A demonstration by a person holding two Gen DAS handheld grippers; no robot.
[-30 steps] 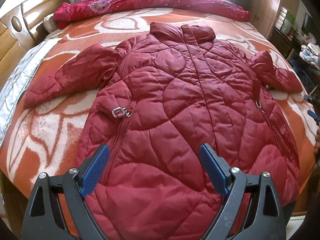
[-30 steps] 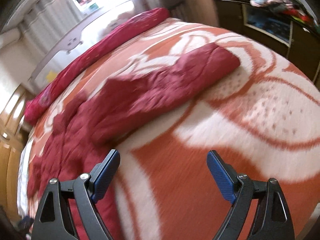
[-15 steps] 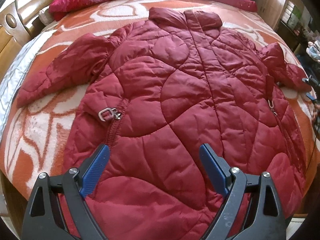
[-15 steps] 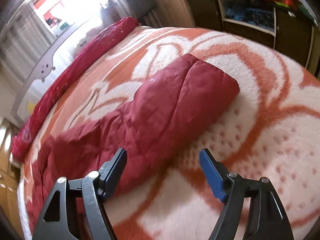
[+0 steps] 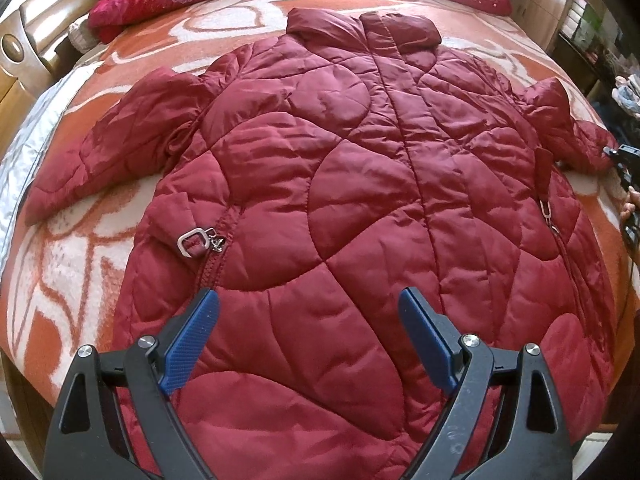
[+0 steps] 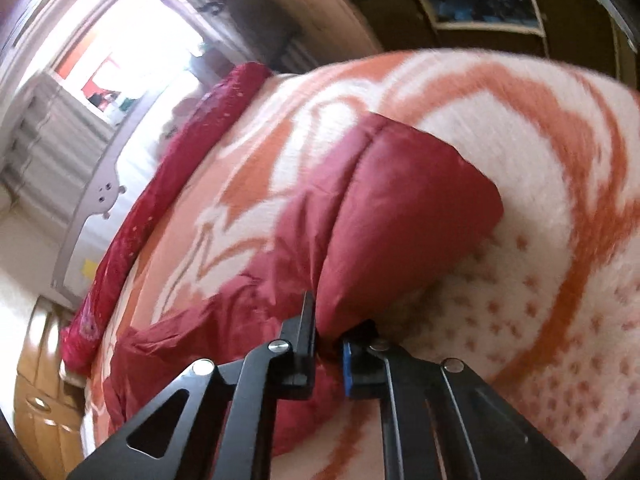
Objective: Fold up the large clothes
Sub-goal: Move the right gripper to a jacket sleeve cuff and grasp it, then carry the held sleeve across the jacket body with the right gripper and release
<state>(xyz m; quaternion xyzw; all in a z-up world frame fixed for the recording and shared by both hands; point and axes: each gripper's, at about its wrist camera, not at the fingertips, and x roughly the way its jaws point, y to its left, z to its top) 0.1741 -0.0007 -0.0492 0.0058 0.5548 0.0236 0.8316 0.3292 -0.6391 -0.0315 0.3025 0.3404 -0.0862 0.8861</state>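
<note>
Flat on the bed (image 5: 60,288), the coat (image 5: 352,208) points collar-away; right gripper (image 6: 329,354) clamps its sleeve (image 6: 400,216), left gripper (image 5: 308,340) gapes.

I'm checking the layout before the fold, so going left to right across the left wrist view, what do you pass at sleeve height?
Wooden headboard → coat's left-side sleeve → coat body → other sleeve → right gripper at the cuff.

Dark-red quilted coat (image 5: 320,184) — flat, apparently front-up, sleeves spread — on the bed.
</note>
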